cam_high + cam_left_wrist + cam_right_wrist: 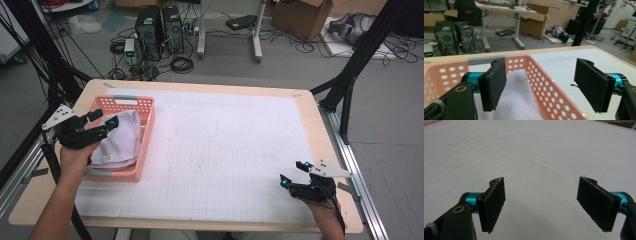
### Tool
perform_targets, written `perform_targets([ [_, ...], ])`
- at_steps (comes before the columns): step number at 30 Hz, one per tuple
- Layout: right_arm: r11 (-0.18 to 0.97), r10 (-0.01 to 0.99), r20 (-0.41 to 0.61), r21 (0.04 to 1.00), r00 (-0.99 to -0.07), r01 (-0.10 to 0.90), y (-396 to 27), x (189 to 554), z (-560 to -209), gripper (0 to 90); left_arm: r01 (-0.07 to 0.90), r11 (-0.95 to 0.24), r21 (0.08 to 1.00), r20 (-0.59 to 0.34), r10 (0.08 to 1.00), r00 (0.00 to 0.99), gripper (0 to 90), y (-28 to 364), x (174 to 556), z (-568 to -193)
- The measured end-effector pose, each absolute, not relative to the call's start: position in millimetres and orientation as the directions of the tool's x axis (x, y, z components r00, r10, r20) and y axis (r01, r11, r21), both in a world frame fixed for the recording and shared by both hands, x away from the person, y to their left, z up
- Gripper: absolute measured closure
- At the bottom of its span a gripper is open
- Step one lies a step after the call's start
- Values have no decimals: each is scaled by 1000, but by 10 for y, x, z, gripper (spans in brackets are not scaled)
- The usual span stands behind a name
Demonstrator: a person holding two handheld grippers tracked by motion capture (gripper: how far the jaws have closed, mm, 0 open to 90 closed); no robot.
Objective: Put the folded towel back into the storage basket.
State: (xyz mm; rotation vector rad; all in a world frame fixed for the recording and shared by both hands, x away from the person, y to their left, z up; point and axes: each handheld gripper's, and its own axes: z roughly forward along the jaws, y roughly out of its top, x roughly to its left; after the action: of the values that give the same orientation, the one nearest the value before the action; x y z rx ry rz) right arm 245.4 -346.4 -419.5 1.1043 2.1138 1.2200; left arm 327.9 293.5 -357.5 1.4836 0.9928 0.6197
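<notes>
High view: left tongs (102, 120) gape empty over towel (120, 140) in pink basket (146, 131), tabletop's left edge, apparently deposited; right tongs (292, 172) open, idle.

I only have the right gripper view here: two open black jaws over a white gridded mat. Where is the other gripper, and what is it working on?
Observer: The left gripper is at the table's left side, over a pink basket.
Operator: Anything in that basket?
Observer: Yes, a folded white towel lies inside it.
Operator: Is the left gripper holding the towel?
Observer: No. In the left gripper view its jaws stand wide apart above the towel, nothing pressed between them.
Operator: And where does my gripper sit on the table?
Observer: The right gripper is near the front right corner of the mat, far from the basket.
</notes>
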Motion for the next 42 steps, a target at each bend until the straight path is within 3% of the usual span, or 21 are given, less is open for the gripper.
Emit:
perform_targets([
  [4,281,820,3,868,-572,409,-3463,2453,-4190,215,209,47,977,-154,834,530,254,2820,3210,-3556],
  [8,281,819,0,872,-574,400,-3459,2452,-4183,214,176,73,982,-158,826,541,164,2682,3122,-3512],
  [25,281,808,-13,887,-589,367,-3391,2469,-4162,214,149,-8,989,-106,668,737,180,1762,2732,-3579],
  [42,276,816,-23,893,-577,355,-3378,2439,-4139,215,178,-82,981,-99,578,810,196,1227,2535,-3969],
])
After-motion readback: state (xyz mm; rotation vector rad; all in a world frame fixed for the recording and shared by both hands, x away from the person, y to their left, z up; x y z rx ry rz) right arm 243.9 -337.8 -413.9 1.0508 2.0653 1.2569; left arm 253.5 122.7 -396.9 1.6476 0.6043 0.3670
